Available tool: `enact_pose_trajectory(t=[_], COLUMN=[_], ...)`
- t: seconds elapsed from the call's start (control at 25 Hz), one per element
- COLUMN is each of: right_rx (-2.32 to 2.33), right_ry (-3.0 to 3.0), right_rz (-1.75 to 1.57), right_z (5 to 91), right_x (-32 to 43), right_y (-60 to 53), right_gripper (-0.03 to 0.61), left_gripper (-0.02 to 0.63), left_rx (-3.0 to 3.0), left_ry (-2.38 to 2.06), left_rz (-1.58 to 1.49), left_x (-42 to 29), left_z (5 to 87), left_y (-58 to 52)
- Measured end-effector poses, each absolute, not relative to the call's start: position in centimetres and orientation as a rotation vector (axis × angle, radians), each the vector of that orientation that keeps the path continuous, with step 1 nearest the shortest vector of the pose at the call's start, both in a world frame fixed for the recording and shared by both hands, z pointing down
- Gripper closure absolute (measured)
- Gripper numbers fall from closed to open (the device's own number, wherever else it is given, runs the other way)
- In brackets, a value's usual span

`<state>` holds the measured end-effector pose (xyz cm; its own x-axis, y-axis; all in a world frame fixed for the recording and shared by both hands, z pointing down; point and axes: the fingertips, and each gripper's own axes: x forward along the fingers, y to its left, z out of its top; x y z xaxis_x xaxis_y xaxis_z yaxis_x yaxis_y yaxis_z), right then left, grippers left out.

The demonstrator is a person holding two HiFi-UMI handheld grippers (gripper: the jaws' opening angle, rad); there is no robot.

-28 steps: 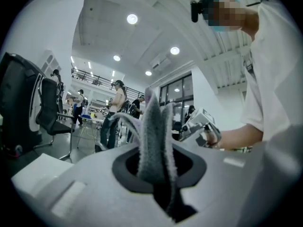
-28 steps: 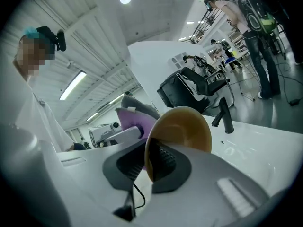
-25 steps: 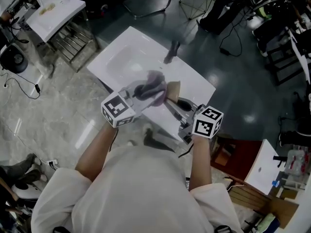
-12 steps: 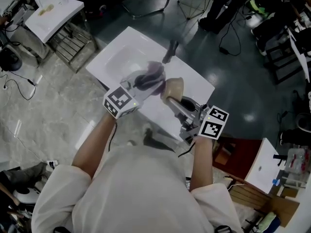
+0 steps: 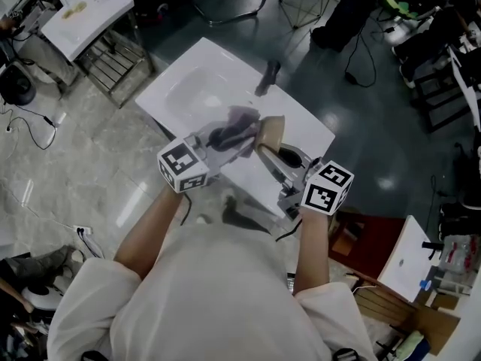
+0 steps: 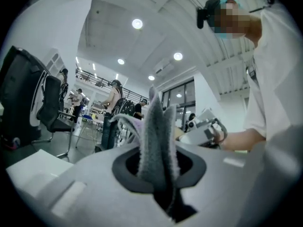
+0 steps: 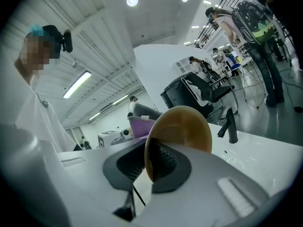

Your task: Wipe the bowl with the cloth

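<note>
My right gripper [image 5: 263, 148] [image 7: 152, 164] is shut on the rim of a tan wooden bowl [image 5: 271, 131] [image 7: 182, 129], which stands on edge above the white table [image 5: 195, 74]. The left gripper [image 5: 227, 138] [image 6: 158, 167] is shut on a grey and lilac cloth [image 5: 240, 125] [image 6: 158, 136] that sticks up between its jaws. In the head view the cloth lies against the bowl's left side. From the right gripper view the lilac cloth [image 7: 142, 126] shows just behind the bowl.
A dark faucet-like fixture [image 5: 267, 77] [image 7: 230, 124] stands at the white table's far edge. A second white table [image 5: 86, 13] is at the upper left over a metal rack. A red box [image 5: 376, 250] and cables lie on the floor to the right.
The cloth has shifted slightly against the bowl; both grippers stay close together over the table, with small rolling of the hands.
</note>
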<state>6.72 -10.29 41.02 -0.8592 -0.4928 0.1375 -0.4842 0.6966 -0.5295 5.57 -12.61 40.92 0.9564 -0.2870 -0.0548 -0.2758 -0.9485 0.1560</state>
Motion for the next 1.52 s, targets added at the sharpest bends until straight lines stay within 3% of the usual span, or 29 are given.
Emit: enact_pose_trajectory(t=[0.56, 1.0, 1.52], right_rx=[-1.099, -1.534, -1.807], right_ry=[2.922, 2.997, 2.988], right_rz=[-0.871, -0.504, -0.267], right_z=[42.4, 41.0, 38.7], right_x=[7.7, 9.8, 12.5], right_y=[-11.0, -11.7, -10.1], right_gripper=[0.563, 0.563, 0.563], left_gripper=[0.558, 0.557, 0.555], left_rx=[2.89, 3.129, 3.073], left_ry=[-0.45, -0.895, -1.12], left_rz=[-0.358, 0.296, 0.403], left_x=[2.2, -2.3, -8.9], left_z=[36.1, 37.8, 37.4], left_y=[-12.0, -12.4, -12.8])
